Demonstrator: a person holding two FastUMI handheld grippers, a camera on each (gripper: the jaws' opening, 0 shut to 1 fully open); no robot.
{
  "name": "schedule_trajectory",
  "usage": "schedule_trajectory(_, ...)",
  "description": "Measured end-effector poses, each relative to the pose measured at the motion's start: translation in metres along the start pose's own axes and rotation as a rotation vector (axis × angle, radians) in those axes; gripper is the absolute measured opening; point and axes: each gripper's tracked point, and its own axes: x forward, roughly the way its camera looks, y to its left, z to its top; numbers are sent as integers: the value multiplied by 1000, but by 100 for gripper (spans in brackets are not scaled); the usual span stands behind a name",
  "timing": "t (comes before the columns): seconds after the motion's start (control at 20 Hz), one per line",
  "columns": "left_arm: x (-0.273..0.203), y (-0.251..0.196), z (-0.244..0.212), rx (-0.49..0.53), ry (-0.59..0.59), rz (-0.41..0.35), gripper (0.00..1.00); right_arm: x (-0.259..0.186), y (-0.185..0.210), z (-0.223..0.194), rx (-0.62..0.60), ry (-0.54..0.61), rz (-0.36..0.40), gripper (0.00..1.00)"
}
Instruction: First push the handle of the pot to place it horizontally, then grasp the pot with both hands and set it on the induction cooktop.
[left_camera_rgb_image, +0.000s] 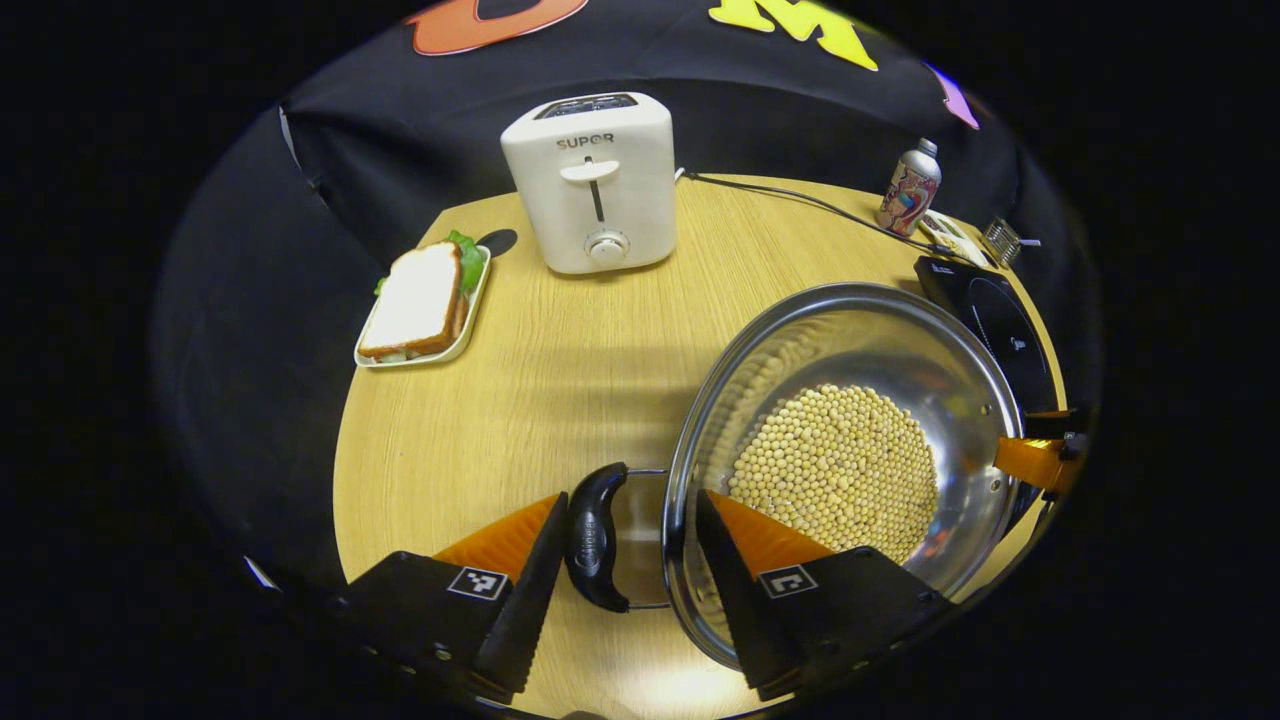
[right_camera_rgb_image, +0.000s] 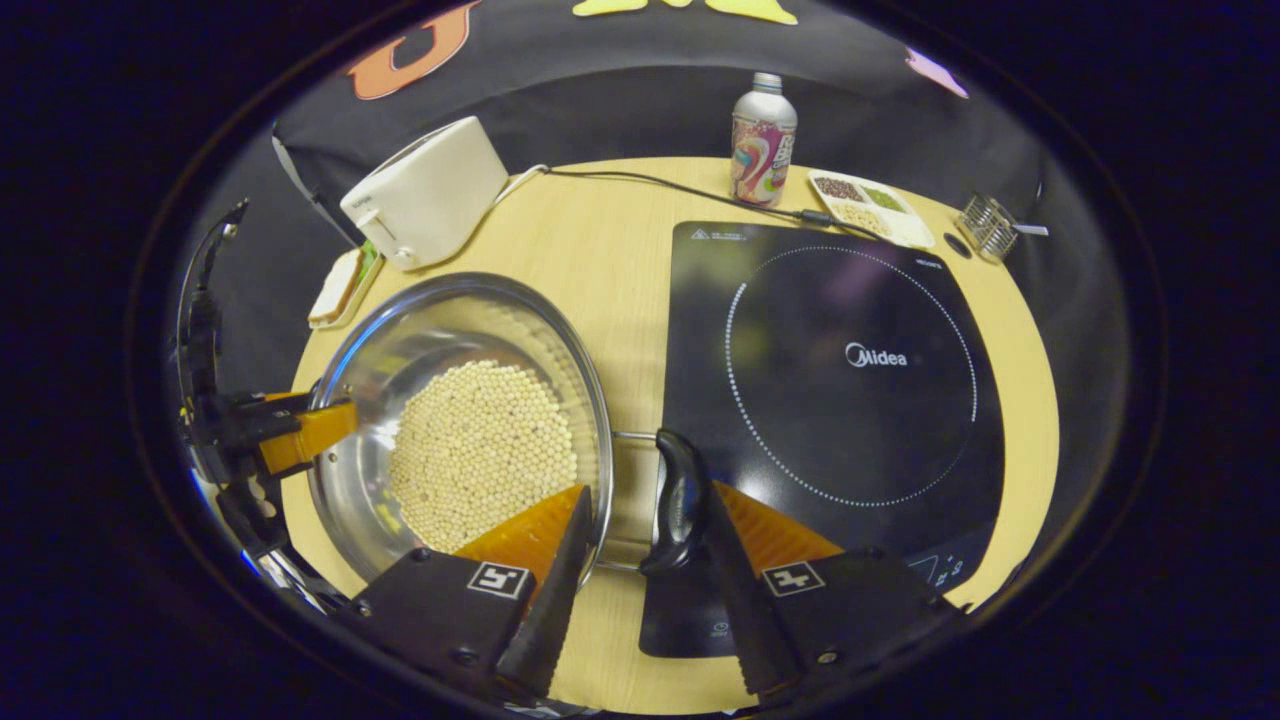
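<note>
Your left tongs are spread, straddling the pot's left handle: one finger lies outside the grip, the other reaches over the rim into the bowl, and neither presses yet. That handle lies flat, so I judge the pushing step done on this side.

The pot sits on the worktop, just left of the induction cooktop and not on it; in the right gripper view its right handle already overhangs the cooktop's near left edge. The bowl is polished steel, wide and shallow, with a rolled rim and a layer of small round pale beans across the bottom. Each handle is a dark, smooth, curved grip on thin wire arms. The cooktop is a flat, glossy black slab with a dotted ring.

Your right tongs are likewise spread around the right handle, not clamped. What remains for you, I judge: close both, lift, and carry the pot rightward onto the ring.
</note>
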Motion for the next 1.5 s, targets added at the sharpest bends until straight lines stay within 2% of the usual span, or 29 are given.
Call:
schedule_trajectory(0.05,3,-2,-2,0,10,-4,72,1,0,1,-4,1,0,69)
schedule_trajectory(0.1,2,-2,-3,0,15,-4,72,2,0,3,-4,-3,2,66)
schedule_trajectory(0.15,1,-2,-3,-2,20,-8,82,3,0,3,-3,-8,3,65)
schedule_trajectory(0.25,1,-2,-4,-3,23,-19,60,3,0,4,-1,-13,6,66)
schedule_trajectory(0.3,1,-3,-5,-18,29,-27,70,4,1,4,-8,-15,12,63)
schedule_trajectory(0.35,0,-3,-5,-32,26,-34,68,3,1,5,-10,-22,17,65)
schedule_trajectory(0.4,-1,-4,-6,-40,36,-40,76,5,1,5,-22,-33,23,65)
schedule_trajectory(0.5,-4,-5,-9,-56,51,-50,55,3,-2,4,-53,-28,21,63)
schedule_trajectory(0.55,-8,-7,-11,-64,54,-59,61,2,-5,-1,-36,-9,17,61)
schedule_trajectory(0.6,-10,-8,-12,-61,51,-62,61,-4,-6,-3,1,-1,27,59)
schedule_trajectory(0.65,-19,-8,-11,-53,40,-55,50,-6,-5,-2,20,-4,42,57)
schedule_trajectory(0.7,-27,-11,-8,-41,24,-55,59,-8,-8,1,10,-19,49,58)
schedule_trajectory(0.75,-36,-13,-8,-36,13,-52,59,-15,-12,4,-4,-41,51,54)
schedule_trajectory(0.8,-44,-14,-7,-38,8,-48,59,-26,-14,7,-16,-68,52,57)
schedule_trajectory(0.85,-50,-17,-2,-40,-6,-47,59,-38,-16,10,-29,-85,53,54)
schedule_trajectory(1.1,-90,-40,24,-27,-61,-39,59,-80,-39,27,-35,-148,69,57)
schedule_trajectory(1.15,-95,-48,28,-18,-68,-44,59,-86,-48,30,-31,-155,69,54)
schedule_trajectory(1.5,-105,-138,52,30,-88,-111,59,-116,-132,28,23,-180,7,54)
